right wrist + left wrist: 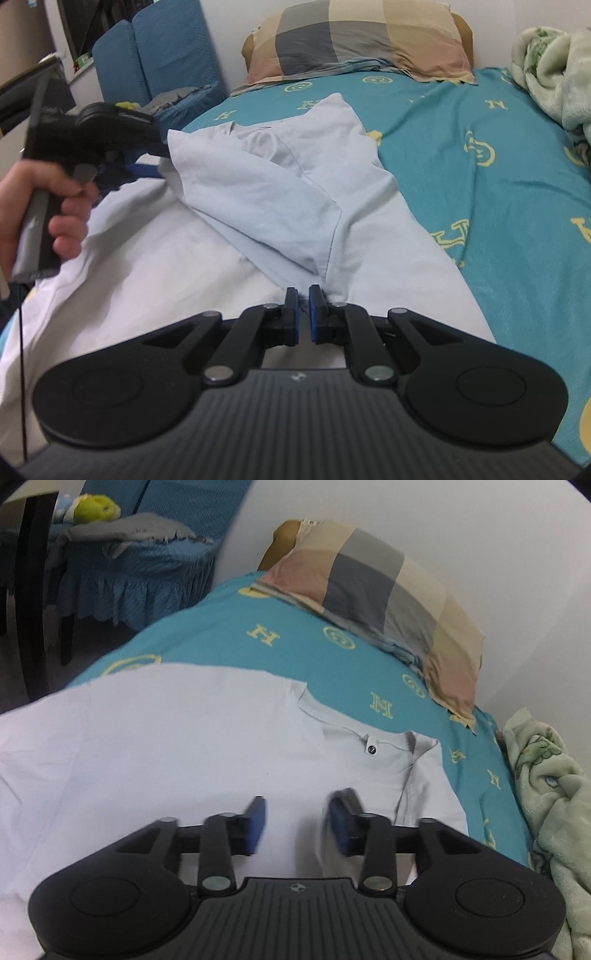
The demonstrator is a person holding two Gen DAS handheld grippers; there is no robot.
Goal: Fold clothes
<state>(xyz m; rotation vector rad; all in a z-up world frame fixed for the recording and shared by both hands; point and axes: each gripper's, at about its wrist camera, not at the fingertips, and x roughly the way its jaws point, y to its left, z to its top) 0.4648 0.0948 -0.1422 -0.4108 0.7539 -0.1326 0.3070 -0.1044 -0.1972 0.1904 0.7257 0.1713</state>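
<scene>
A pale blue-white T-shirt lies spread on the teal bed sheet, its collar and neck label facing the pillow. My left gripper hovers just over the shirt below the collar; it is open and nothing sits between its blue pads. In the right wrist view the shirt has one side folded over in a raised flap, and its creases run down to my right gripper, which is shut on the fabric at its tips. A person's hand holds the left gripper at the flap's far left edge.
A checked pillow lies at the head of the bed against the white wall. A crumpled green blanket is heaped at the bed's right edge. Left of the bed stands a blue-covered chair with grey cloth and a green plush toy.
</scene>
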